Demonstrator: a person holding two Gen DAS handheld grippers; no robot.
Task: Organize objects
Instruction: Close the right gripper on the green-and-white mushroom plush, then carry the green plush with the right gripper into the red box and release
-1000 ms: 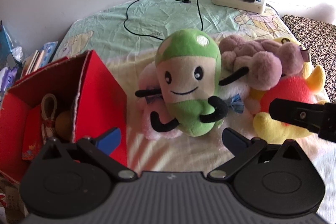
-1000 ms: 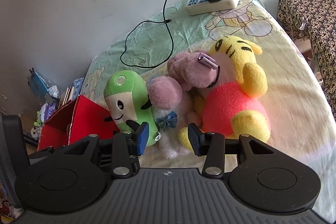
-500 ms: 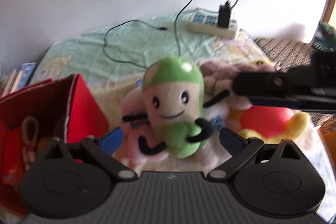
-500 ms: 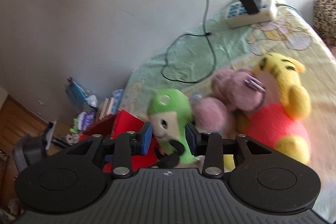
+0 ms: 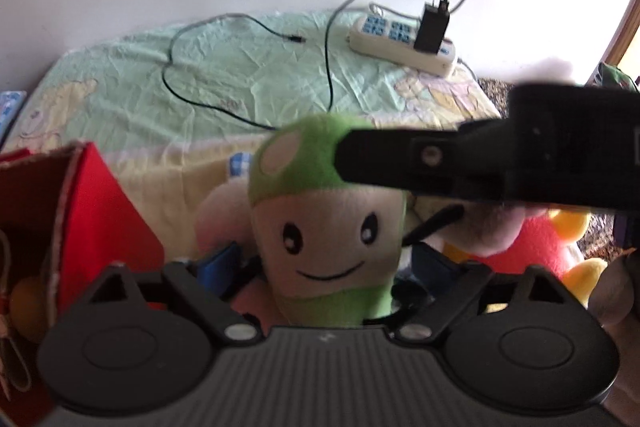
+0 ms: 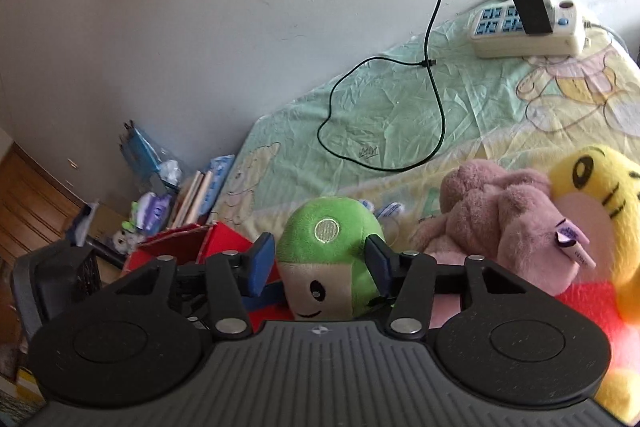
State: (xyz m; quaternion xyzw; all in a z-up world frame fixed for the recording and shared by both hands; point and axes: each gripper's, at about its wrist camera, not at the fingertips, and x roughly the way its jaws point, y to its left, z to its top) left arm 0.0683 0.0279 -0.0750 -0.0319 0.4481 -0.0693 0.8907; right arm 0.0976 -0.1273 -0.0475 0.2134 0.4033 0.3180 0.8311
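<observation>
Both grippers have closed in on the green plush [image 6: 332, 259] since a second ago. On the bed [image 6: 400, 107], right of the red box [image 5: 100, 211], it stands between the spread left gripper [image 5: 324, 263] fingers. Right gripper [image 6: 320, 261], jaws part open, flanks its head, pads just beside it; contact unclear. Pink plush [image 6: 500, 219] and yellow plush [image 6: 592, 195] lie right.

- A white power strip [image 6: 528, 31] (black charger [image 6: 530, 5] plugged in) lies on the bedsheet [image 6: 384, 107].
- Its black cable [image 6: 434, 95] loops across the sheet.
- Books [image 6: 200, 195] stand beside the bed.
</observation>
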